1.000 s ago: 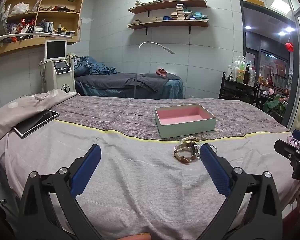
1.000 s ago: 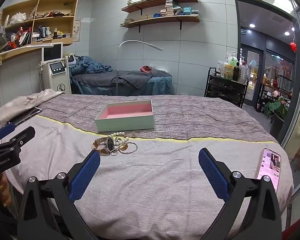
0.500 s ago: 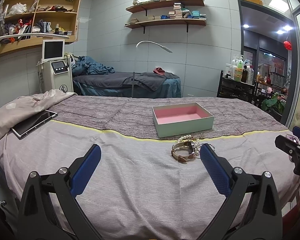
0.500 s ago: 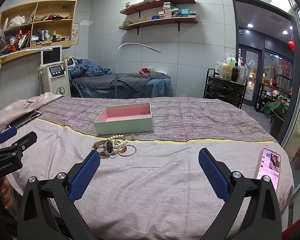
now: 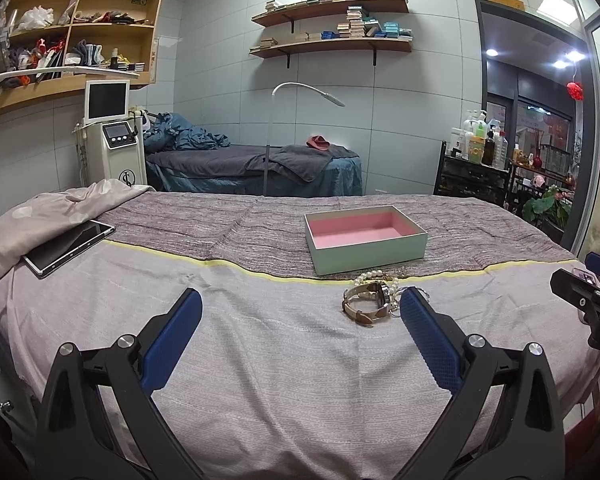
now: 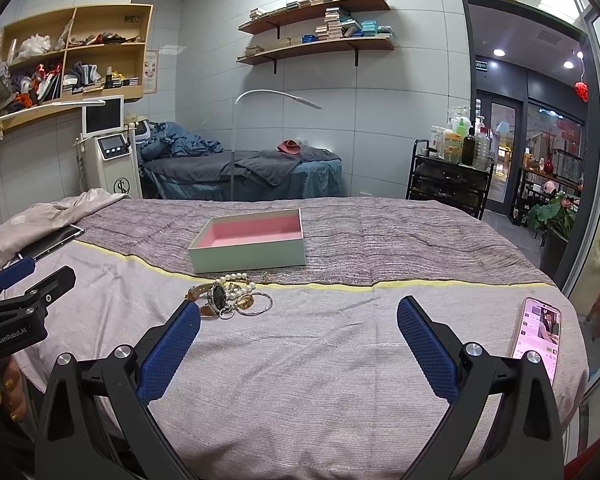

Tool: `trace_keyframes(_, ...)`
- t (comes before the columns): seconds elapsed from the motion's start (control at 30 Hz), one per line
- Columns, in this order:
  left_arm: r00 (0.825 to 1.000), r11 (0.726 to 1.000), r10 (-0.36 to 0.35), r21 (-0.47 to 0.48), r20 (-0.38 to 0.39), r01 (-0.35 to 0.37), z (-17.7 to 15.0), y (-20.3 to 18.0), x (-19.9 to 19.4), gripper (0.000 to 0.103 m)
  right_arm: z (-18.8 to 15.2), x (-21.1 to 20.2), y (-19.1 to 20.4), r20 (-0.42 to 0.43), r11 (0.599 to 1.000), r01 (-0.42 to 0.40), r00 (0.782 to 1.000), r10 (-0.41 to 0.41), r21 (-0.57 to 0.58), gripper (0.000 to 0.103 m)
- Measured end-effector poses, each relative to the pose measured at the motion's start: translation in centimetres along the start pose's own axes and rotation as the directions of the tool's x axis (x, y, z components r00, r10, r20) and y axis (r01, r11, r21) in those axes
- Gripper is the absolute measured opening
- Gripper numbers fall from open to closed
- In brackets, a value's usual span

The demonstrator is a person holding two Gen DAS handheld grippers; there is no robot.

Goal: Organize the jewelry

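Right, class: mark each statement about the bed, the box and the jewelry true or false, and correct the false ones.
1. The box is empty. True.
2. The jewelry pile lies inside the box. False: it lies on the bedspread, in front of the box.
3. The left gripper is shut on the watch. False: it is open and holds nothing.
4. The right gripper is open. True.
5. A phone lies on the bed with its screen lit. True.
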State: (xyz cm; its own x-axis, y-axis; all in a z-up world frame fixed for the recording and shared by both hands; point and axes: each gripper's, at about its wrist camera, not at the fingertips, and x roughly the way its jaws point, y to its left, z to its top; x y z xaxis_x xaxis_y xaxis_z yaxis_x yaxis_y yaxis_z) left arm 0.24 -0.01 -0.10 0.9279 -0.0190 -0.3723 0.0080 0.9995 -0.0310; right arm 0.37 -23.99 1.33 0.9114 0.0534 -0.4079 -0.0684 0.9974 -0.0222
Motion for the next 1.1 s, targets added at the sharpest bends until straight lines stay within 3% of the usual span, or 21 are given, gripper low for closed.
trace_keyframes(1.1,1.0,1.0,0.008,0.002,-0.002,-0.008,-0.01,-0.24,0.01,0.098,-0.12,0.04,-0.08,-0.002,1.0,-0.001,1.0,0.001,0.002,0.097)
